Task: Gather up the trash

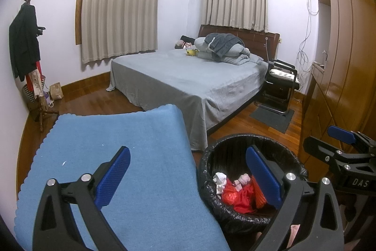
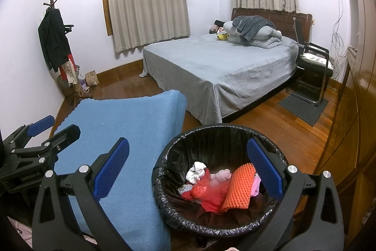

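Observation:
A round trash bin (image 2: 164, 189) lined with a black bag stands on the wood floor beside a blue-covered surface (image 2: 131, 119). It holds crumpled white paper (image 2: 196, 172), a red plastic bag (image 2: 206, 194), an orange foam piece (image 2: 239, 187) and pink scraps. The bin also shows in the left wrist view (image 1: 211, 201). My right gripper (image 2: 188, 171) is open and empty above the bin's rim. My left gripper (image 1: 188, 175) is open and empty, over the blue surface (image 1: 117, 133) and the bin's left edge. Each gripper shows at the edge of the other's view.
A bed (image 1: 188, 77) with a grey sheet and folded bedding stands ahead. A coat rack (image 1: 28, 39) with clothes and a paper bag (image 1: 56, 91) are at the left wall. A black chair (image 1: 279, 81) on a grey mat and a wooden wardrobe (image 1: 340, 39) are at the right.

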Tool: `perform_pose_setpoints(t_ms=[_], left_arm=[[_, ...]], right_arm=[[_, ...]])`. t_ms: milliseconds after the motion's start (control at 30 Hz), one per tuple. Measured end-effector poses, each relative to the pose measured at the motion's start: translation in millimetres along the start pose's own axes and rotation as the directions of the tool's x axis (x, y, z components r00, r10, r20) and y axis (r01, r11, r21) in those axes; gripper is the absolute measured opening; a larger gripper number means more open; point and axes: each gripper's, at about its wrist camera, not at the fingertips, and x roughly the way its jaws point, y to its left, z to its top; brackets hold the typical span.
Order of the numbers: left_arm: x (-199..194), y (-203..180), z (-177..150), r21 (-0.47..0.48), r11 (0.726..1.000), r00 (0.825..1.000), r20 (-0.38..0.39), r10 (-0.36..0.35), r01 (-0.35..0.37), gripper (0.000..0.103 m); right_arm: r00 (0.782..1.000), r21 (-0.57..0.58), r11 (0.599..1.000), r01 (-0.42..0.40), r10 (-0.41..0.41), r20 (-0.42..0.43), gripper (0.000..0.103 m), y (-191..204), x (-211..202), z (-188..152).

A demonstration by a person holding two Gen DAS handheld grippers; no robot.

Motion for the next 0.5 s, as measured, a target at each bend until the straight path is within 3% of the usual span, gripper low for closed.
perform_pose_setpoints(t_ms=[500], left_arm=[[-0.5, -0.5, 0.1, 0.000, 1.000, 1.000, -0.001, -0.001, 0.001, 0.097]], right_arm=[[1.000, 0.001, 1.000, -0.001, 0.001, -0.002, 0.098, -0.4, 0.2, 0.7]])
